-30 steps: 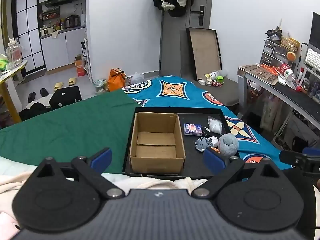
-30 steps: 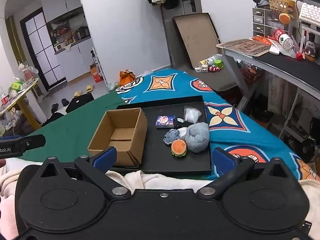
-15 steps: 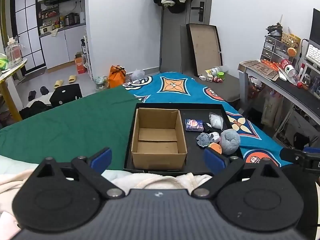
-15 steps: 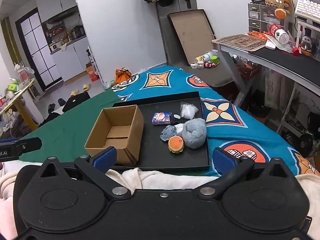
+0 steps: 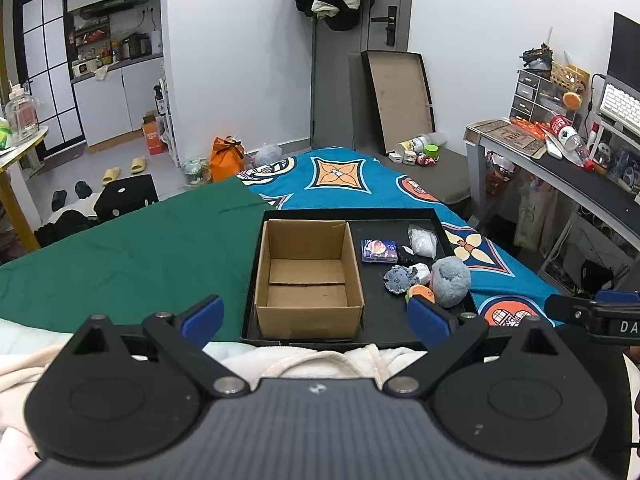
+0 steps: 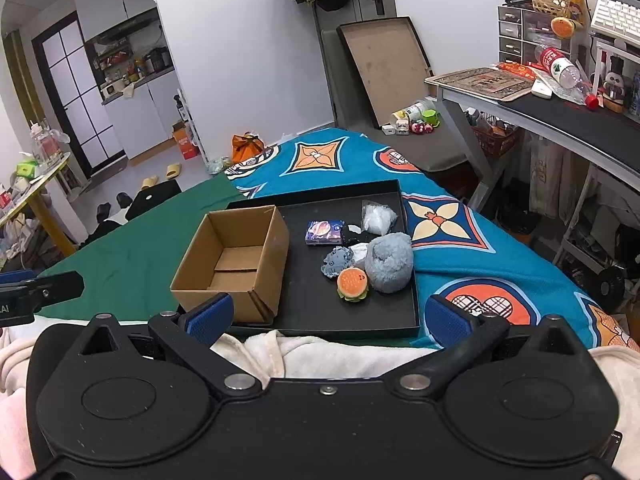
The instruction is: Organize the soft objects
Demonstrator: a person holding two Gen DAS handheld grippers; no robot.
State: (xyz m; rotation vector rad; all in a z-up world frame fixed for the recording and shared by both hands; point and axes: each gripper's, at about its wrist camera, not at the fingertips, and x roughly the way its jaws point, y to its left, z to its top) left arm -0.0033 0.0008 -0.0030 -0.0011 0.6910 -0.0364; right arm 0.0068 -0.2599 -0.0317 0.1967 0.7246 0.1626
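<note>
The soft things lie in a small heap on the right half of a black tray (image 6: 404, 322) that sits on the bed: a grey plush ball (image 6: 390, 260), a burger-shaped squishy toy (image 6: 352, 284) touching its near left side, a blue-grey fabric piece (image 6: 336, 262) just behind the burger, a clear crinkled bag (image 6: 378, 218) at the far side, and a small printed box (image 6: 324, 233) to its left. A cardboard box (image 6: 236, 264) stands open and empty on the tray's left half, near the heap but not touching it.

Nothing is in the box yet, so I judge the task to be at its start, at the approach before the first pick. The next move seems to call for one claw to come forward and down over the heap, likely the plush ball or the burger toy at the near edge, and close gently, since these things should squash.

The right claw (image 6: 326, 316) hangs wide open and empty, near the tray's near edge, with the heap ahead between its finger lines. The left claw (image 5: 314, 316) is likewise wide open and empty, pointing at the cardboard box (image 5: 308, 276); the plush ball (image 5: 450, 280) lies beside its right fingertip (image 5: 426, 316) in that view.
</note>
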